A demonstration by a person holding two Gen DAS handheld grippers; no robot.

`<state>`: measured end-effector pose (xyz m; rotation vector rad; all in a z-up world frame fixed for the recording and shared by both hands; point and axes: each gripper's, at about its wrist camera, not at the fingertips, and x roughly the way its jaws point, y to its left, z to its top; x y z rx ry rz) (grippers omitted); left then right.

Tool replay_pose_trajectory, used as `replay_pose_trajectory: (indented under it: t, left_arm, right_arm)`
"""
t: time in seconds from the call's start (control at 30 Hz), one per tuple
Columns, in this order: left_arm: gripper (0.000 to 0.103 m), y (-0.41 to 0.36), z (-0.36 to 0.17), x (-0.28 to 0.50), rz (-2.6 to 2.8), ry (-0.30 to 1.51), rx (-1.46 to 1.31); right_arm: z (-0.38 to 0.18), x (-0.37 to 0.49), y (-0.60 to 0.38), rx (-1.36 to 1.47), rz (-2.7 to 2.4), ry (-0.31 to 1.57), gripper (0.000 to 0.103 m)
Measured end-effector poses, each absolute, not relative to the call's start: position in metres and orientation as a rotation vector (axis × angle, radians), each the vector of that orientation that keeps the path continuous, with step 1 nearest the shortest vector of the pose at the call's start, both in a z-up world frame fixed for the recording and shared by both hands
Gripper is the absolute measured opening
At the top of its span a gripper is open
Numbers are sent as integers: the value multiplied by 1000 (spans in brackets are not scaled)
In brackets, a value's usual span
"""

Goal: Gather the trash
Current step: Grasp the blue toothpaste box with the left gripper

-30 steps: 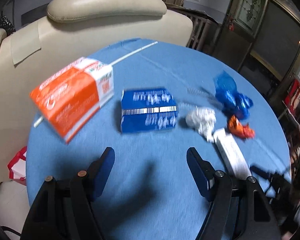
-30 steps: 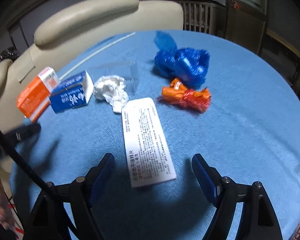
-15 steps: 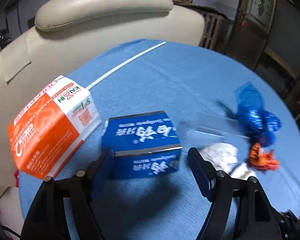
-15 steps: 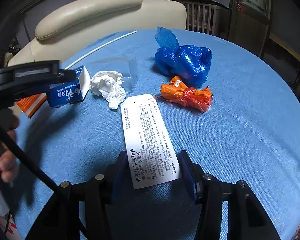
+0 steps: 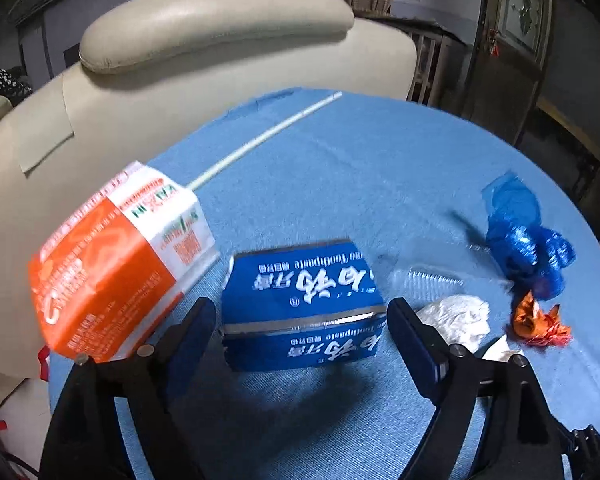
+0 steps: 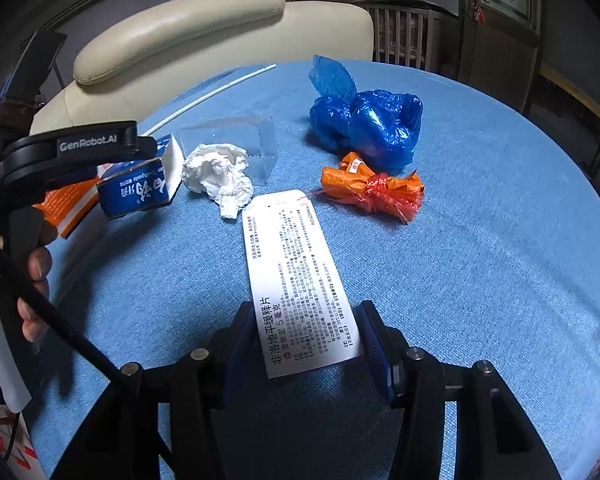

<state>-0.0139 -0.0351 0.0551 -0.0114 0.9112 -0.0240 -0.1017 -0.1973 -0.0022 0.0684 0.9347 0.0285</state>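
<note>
Both grippers at their boxes, two pickups under way.

Right gripper [image 6: 300, 340] is clamped on the near end of the white box [image 6: 298, 276], pads on both long edges; the rest of the box runs fwd across the blue table [image 6: 480, 260]. Left gripper [image 5: 302, 330] has jaws apart and opening, w/ the blue box [image 5: 300, 304] between the fingers, probably not touched yet, view is blurry. Orange box [image 5: 112, 264] sits just left of it, tissue [image 5: 456, 318] just right. To do it well: centre the blue box, close square on its short ends, lift the white box level so the far end doesn't drag.
</note>
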Motion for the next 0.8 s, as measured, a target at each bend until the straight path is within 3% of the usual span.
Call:
replay_pose_trajectory:
  t: [0.53,0.57,0.6,0.63,0.73,0.77,0.8]
  left_arm:
    - [86,-37,29,1,-96,954,-60]
    - [67,-37,29,0,-118,952,-69]
    - [42,-38,28,-2,-145,968,-62]
    - [39,-39,29,-5,-162,975,-51]
    - [40,-39,35,-19,-276,990,-60]
    - [46,-38,38,-25,-328,992,-66]
    - [64,-36,45,-31,-366,976,-62]
  right_arm:
    - [-2,-101,-197,65,34,939,55]
    - [-2,-101,-197,66,34,939,55]
    - [-2,-101,-197,67,35,938,55]
    - [-2,-101,-197,67,34,937,55]
    - [-2,-102,-197,68,34,935,55]
    - [-2,-102,-197,70,36,934,55]
    - [-2,-102,-197,71,37,933,55]
